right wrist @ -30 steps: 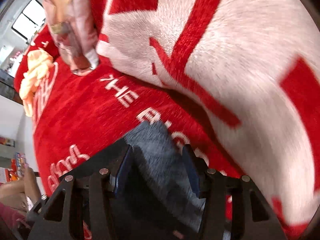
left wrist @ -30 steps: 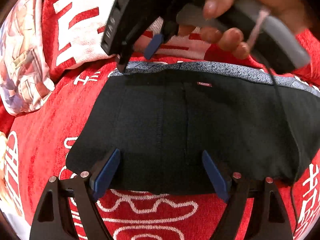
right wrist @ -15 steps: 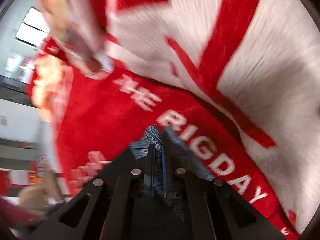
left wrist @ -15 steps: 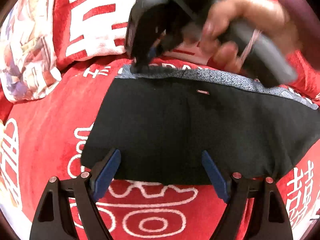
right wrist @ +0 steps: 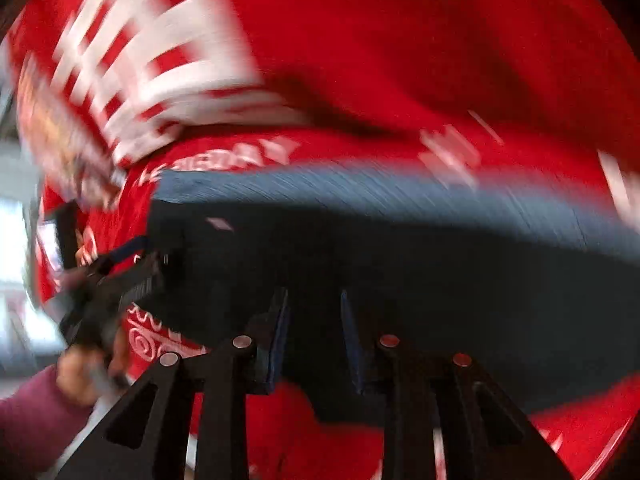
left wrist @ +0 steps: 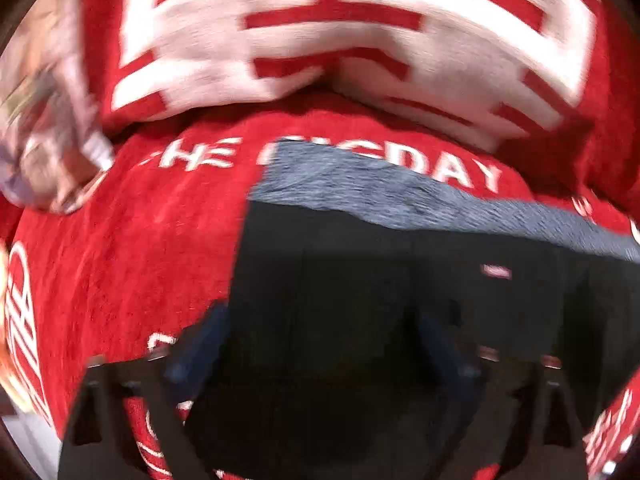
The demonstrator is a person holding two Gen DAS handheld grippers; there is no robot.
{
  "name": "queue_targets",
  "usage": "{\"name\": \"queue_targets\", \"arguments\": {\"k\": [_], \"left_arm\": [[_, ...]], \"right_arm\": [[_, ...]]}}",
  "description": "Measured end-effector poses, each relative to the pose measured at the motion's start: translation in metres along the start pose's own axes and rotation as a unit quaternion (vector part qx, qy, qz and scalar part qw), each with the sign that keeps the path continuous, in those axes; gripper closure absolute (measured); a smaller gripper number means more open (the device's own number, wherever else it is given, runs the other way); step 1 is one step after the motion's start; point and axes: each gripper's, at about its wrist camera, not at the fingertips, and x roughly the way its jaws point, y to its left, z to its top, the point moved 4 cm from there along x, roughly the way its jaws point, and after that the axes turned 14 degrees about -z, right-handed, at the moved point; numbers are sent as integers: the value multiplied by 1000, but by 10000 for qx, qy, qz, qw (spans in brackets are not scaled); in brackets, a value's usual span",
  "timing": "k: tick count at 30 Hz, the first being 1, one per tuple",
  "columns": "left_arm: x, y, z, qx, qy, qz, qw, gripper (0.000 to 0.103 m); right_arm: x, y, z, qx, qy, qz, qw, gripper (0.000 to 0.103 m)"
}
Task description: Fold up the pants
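We have let go of the grey waistband (right wrist: 360,196): our right hand-held gripper (right wrist: 314,336), pinched shut on it half a second ago, now hangs partly open and empty above the black pants (left wrist: 360,280), while our left hand-held gripper (left wrist: 320,344) stays wide open, holding nothing. The pants lie folded flat on the red bed cover (left wrist: 140,248) below the red-and-white pillows (left wrist: 300,40), so we judge the fold nearly done; a bright window (right wrist: 14,240) shows at the left

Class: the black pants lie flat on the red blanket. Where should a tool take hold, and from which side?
Grip the near hem edge of the black pants, coming in low from the near side: it lies thin and flat, with the grey waistband on the far side.
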Motion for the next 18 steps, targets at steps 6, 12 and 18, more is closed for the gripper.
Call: {"name": "queue_targets", "arguments": {"k": [6,12,18], "left_arm": [[6,9,-1,-252,96,-113,9996,0],[5,3,-3,-80,78,202,9997,0],[1,-14,-2,75,75,417,9991,0]], "right_arm": [[14,-98,-85,1986,355,898,9753,62],[30,-126,-81,2777,67,1505,9488,62],[29,-142,-91,3376,102,1722,9253,64]]}}
